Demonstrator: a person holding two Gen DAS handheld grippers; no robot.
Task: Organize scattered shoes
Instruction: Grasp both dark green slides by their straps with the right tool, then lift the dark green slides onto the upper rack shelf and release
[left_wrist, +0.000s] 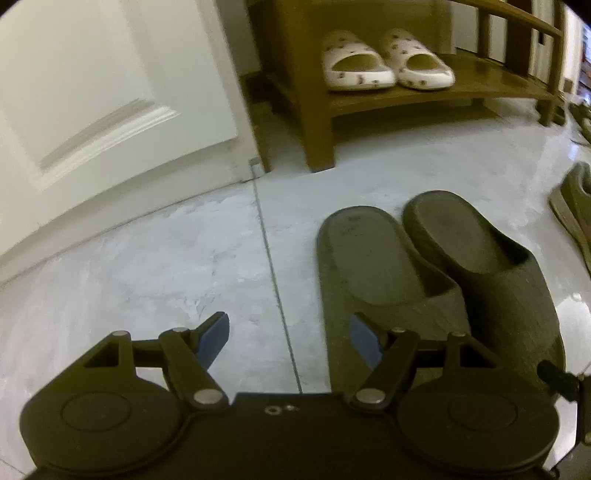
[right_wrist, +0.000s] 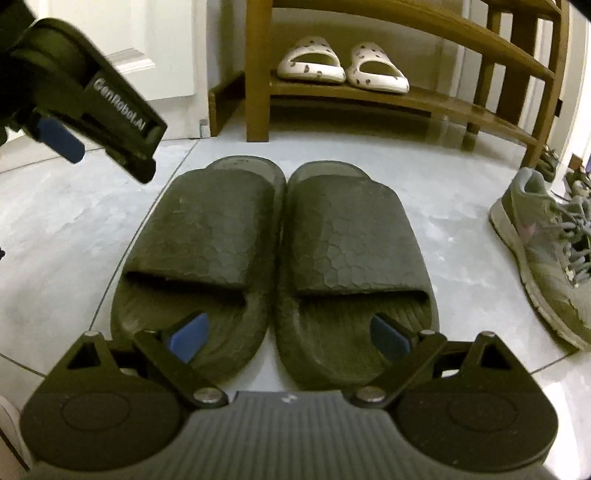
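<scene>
Two dark slide slippers lie side by side on the pale tiled floor, a left one (right_wrist: 195, 243) and a right one (right_wrist: 354, 258), toes toward a wooden shoe rack (right_wrist: 406, 99). My right gripper (right_wrist: 291, 332) is open, just above their heel ends, one finger over each slipper. My left gripper (left_wrist: 290, 336) is open and empty over bare floor, left of the same slippers (left_wrist: 384, 258), its right finger over the nearer slipper's edge. The left gripper also shows in the right wrist view (right_wrist: 62, 140) at upper left. A white patterned slipper pair (right_wrist: 343, 66) sits on the rack's bottom shelf.
A grey laced sneaker (right_wrist: 546, 254) lies on the floor to the right, with more shoes behind it. A white door (left_wrist: 92, 92) stands left of the rack. Another shoe (left_wrist: 576, 206) shows at the left wrist view's right edge.
</scene>
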